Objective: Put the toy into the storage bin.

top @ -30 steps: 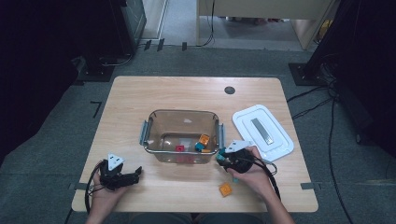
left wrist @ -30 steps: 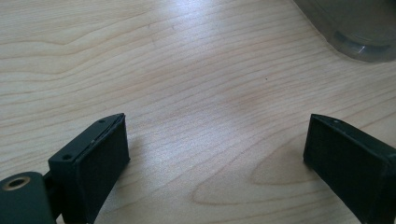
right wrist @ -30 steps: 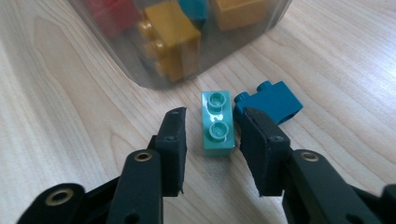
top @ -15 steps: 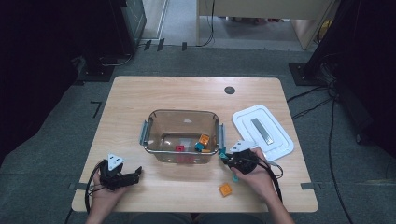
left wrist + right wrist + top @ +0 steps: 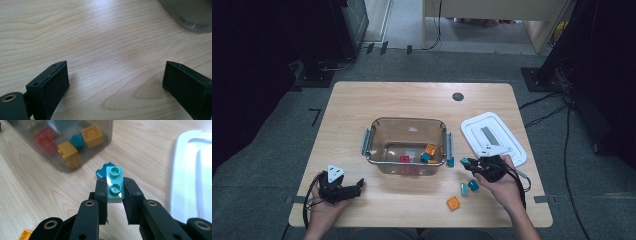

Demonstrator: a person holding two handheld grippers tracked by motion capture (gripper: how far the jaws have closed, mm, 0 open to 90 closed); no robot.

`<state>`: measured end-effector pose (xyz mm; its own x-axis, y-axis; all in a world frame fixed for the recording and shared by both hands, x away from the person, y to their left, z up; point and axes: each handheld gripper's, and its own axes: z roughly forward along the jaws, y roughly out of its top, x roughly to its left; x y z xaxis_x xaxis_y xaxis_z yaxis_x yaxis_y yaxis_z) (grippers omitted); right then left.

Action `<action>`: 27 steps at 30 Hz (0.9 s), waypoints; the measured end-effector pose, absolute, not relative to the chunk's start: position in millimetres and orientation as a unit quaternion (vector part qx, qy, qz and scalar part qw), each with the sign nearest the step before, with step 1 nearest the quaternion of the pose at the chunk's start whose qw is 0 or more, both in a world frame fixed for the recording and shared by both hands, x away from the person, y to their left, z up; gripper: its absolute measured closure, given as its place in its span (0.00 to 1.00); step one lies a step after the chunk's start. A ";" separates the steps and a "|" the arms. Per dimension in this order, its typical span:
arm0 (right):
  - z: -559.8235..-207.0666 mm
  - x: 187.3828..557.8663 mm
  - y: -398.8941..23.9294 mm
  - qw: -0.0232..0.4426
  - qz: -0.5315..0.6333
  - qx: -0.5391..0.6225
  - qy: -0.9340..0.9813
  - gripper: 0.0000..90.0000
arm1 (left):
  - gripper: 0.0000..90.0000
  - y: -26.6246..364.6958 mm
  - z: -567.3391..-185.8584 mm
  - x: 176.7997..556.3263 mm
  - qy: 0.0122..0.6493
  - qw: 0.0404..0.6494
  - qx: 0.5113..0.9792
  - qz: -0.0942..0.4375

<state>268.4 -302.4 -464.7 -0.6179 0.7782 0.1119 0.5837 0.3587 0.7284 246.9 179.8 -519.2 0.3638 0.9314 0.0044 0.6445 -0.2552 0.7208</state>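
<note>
My right gripper point(image 5: 115, 188) is shut on a teal two-stud brick point(image 5: 115, 183), held studs up just above the table; its jaws have just been closing with the brick between them. In the high view the right gripper point(image 5: 466, 163) and teal brick point(image 5: 464, 161) hover just right of the clear container point(image 5: 407, 120). Inside the container lie a red brick point(image 5: 404, 159), an orange brick point(image 5: 430, 149) and a teal one point(image 5: 425, 157). My left gripper point(image 5: 357, 186) rests at the front left, open over bare wood point(image 5: 115, 80).
A white lid point(image 5: 493, 137) lies right of the container, close behind my right hand. Two teal bricks point(image 5: 468, 187) and an orange brick point(image 5: 453, 203) lie on the table near the front. A teal latch point(image 5: 450, 161) sticks out from the container's right side.
My right gripper has closed on the teal brick and lifted it a little, drifting right. The left gripper has stayed put.
</note>
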 end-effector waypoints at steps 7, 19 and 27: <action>-442.9 266.8 -304.7 0.134 0.388 0.415 0.812 0.85 | 0.07 179.7 -519.2 246.9 0.518 0.323 0.760 0.223; -405.7 273.2 -300.5 0.147 0.395 0.416 0.806 0.85 | 0.07 179.7 -519.2 246.9 0.518 0.323 0.760 0.223; -385.2 278.7 -290.1 0.152 0.405 0.403 0.807 0.85 | 0.07 179.7 -519.2 247.0 0.518 0.323 0.760 0.223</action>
